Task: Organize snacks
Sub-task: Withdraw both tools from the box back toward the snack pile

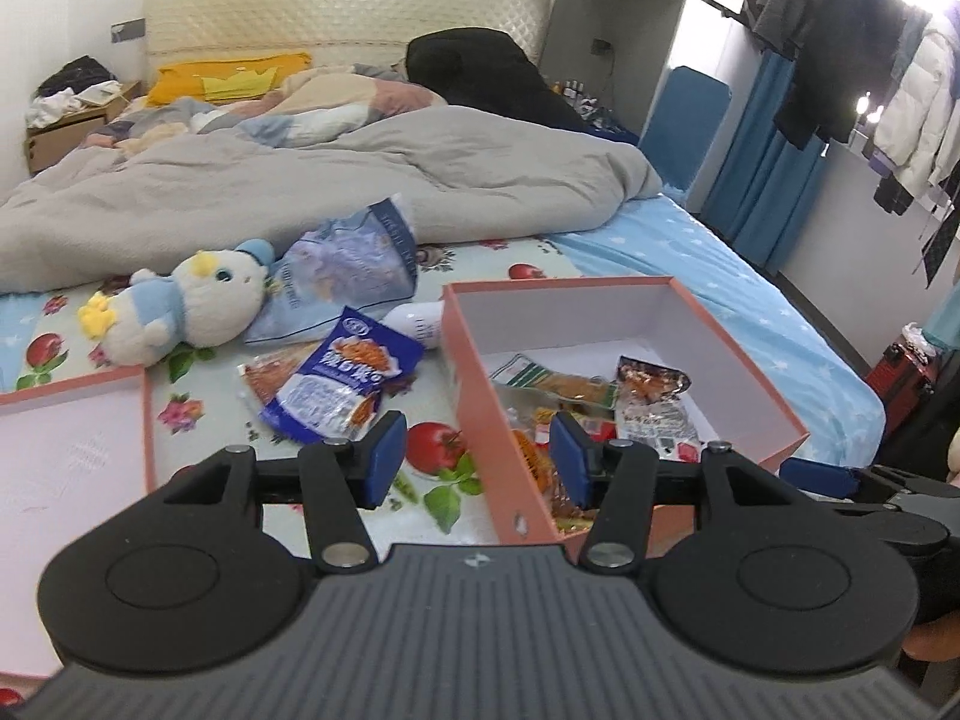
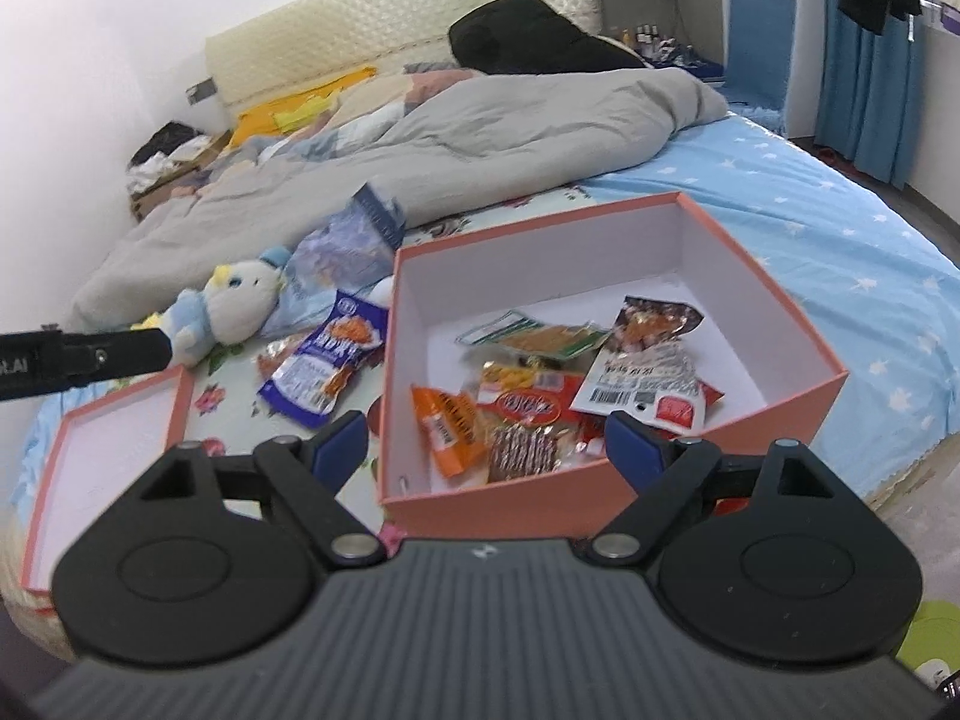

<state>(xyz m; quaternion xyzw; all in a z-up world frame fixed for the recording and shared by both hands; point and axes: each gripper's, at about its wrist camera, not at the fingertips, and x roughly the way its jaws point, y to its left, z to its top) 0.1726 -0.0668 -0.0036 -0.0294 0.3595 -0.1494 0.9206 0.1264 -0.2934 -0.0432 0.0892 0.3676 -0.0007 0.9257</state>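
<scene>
While both tools hang spread and empty, the left tool (image 1: 477,459) and right tool (image 2: 486,441) face an orange box (image 2: 630,474) of snacks; a blue packet (image 1: 345,384), centre-left on the bed, looks light, crinkly, best pinched at its sealed edge.

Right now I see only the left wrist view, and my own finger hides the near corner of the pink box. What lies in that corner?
Observer: An orange packet lies there inside the pink box, with a brown striped packet right beside it.
Operator: Thank you. I see only an edge of the right gripper. Does it hold something?
Observer: No. The right gripper is open, its fingers wide apart, and nothing is between them.
</scene>
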